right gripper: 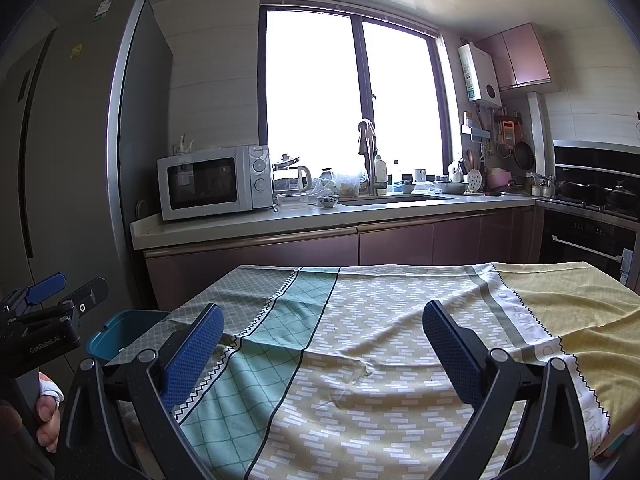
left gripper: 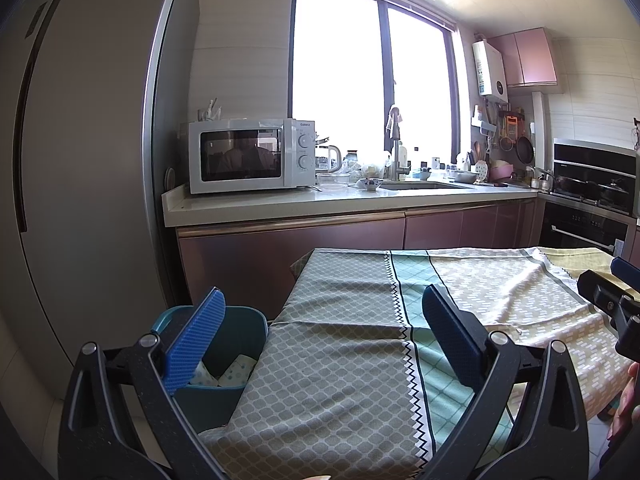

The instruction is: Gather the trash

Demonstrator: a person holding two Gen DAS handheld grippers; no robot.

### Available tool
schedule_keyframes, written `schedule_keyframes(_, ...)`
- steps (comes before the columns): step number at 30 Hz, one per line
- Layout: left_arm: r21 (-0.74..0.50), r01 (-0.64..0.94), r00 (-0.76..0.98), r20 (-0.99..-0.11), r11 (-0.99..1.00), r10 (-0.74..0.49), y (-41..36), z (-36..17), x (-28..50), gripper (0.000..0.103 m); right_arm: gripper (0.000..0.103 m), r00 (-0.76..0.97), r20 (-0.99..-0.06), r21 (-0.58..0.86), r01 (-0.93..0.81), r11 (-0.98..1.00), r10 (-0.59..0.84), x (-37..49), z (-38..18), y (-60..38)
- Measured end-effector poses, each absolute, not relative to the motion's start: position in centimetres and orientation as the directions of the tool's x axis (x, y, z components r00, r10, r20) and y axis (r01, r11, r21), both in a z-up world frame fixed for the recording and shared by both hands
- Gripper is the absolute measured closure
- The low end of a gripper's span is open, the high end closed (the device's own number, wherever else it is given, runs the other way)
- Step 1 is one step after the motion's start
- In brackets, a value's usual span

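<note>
Hovering over the desk [left gripper: 340, 360], both tongs released, nothing held: left tongs [left gripper: 324, 332], right tongs [right gripper: 322, 344]. Crumpled paper [left gripper: 236, 372] lies in bin [left gripper: 244, 324] at desk's left edge.

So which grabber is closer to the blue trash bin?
Left. The left gripper hangs partly over the blue trash bin, its left finger above the bin's opening. The right gripper is over the tablecloth, farther to the bin's right. Both are open.
</note>
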State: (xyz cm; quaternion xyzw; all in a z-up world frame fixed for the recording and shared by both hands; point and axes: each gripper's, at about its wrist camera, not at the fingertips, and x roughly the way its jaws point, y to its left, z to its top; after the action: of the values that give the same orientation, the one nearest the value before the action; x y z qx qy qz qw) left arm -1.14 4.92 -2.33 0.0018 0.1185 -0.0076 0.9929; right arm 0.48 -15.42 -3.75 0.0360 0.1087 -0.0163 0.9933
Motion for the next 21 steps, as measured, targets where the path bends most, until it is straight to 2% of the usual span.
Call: schedule_keyframes(21,0.002,0.016,0.971,-0.239,1.0,-0.015,4.78,-2.67,-0.93,0.006,0.007,0.976,-0.216,0.067,0.046,0.997,-0.03,0.34,-3.85,-15.27)
